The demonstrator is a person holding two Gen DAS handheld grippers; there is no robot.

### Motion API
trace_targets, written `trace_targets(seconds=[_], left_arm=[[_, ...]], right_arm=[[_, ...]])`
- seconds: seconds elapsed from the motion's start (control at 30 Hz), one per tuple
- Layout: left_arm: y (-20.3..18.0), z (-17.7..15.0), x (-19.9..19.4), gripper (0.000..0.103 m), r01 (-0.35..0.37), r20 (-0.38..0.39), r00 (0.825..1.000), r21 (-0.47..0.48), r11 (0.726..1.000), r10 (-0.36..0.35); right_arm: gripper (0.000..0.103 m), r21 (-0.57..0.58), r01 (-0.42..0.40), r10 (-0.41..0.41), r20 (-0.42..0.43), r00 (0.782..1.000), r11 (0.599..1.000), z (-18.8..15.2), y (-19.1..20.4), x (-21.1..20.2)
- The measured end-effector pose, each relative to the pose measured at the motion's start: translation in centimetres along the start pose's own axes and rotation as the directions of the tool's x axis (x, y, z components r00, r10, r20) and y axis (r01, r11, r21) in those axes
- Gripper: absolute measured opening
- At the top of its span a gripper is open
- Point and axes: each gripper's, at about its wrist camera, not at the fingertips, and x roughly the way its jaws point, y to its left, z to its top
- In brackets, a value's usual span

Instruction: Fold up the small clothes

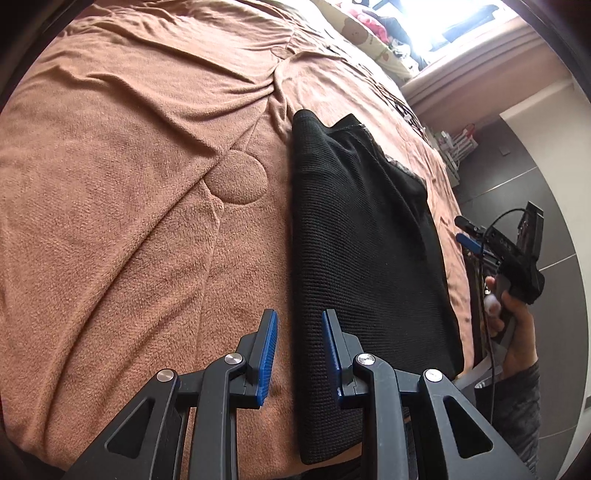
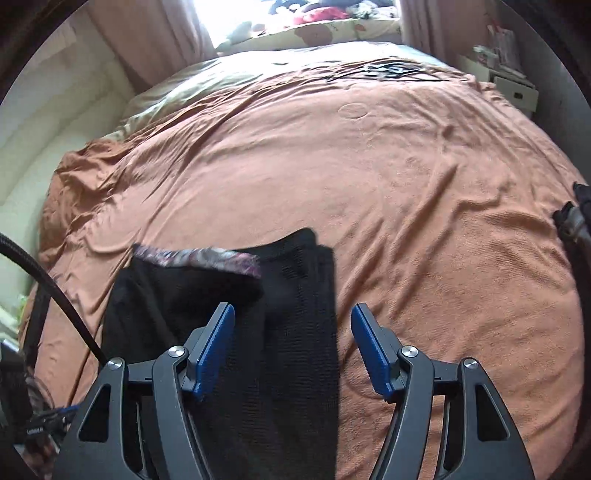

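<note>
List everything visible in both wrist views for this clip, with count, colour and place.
black knit garment: one, black with a patterned purple-grey edge, folded lengthwise on the bed near its edge
brown fleece blanket: one, brown, covering the bed
cream patterned pillow: one, cream with brown marks, at the bed's far end under the window
pink curtains: pink, beside the window
white bedside unit: one, white, beside the bed
left gripper: one, black with blue pads, open over the garment's edge
right gripper: one, black with blue pads, open above the garment
hand: one, holding the right gripper's handle
</note>
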Motion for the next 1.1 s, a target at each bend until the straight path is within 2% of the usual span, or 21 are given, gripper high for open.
trace_targets(seconds=[0.13,0.23,0.43,0.53,0.63,0.67,0.87,1.0,1.1], left_arm=[[-0.1,-0.1,0.6,0.027,-0.003,-0.008,1.000,-0.001,1.000,0.003],[-0.1,-0.5,0.8,0.027,-0.010,-0.018,1.000,-0.002,1.000,0.010],[-0.4,-0.9,1.6,0.027,-0.031,-0.030,0.999,0.001,1.000,0.031],[-0.4,-1.0,2.3,0.027,-0.037,-0.042,0.998,-0.004,0.999,0.037],[-0.4,-1.1,2.6,0.027,-0.044,-0.049,0.998,-0.002,0.999,0.044],[-0.4,-1.1,2.6,0.027,-0.045,-0.050,0.998,-0.004,0.999,0.045],[-0.4,-1.0,2.8,0.027,-0.040,-0.049,0.998,-0.014,0.999,0.039],[-0.3,-0.8,2.9,0.027,-0.035,-0.055,0.998,-0.018,0.999,0.034],[0.2,-0.6,2.9,0.027,-0.023,-0.060,0.998,-0.029,0.999,0.021]], right_arm=[[0.062,-0.056,-0.061,0.061,-0.010,0.998,0.997,-0.2,0.8,0.6],[0.051,-0.077,-0.069,0.065,-0.047,0.997,0.995,0.6,0.3,2.6],[0.047,-0.056,-0.066,0.060,-0.103,0.993,0.996,3.0,-0.2,7.0],[0.025,-0.056,-0.088,0.081,-0.116,0.990,0.995,3.7,0.2,8.2],[0.005,-0.083,-0.066,0.056,-0.115,0.992,0.994,3.8,0.6,8.6],[0.003,-0.083,-0.058,0.048,-0.111,0.993,0.995,3.8,0.5,8.5],[0.002,-0.074,0.029,-0.036,-0.095,0.995,0.997,2.9,0.7,7.4],[0.003,-0.091,0.045,-0.054,-0.104,0.993,0.995,2.7,1.8,6.5],[0.011,-0.088,0.054,-0.063,-0.097,0.993,0.995,2.7,2.0,4.7]])
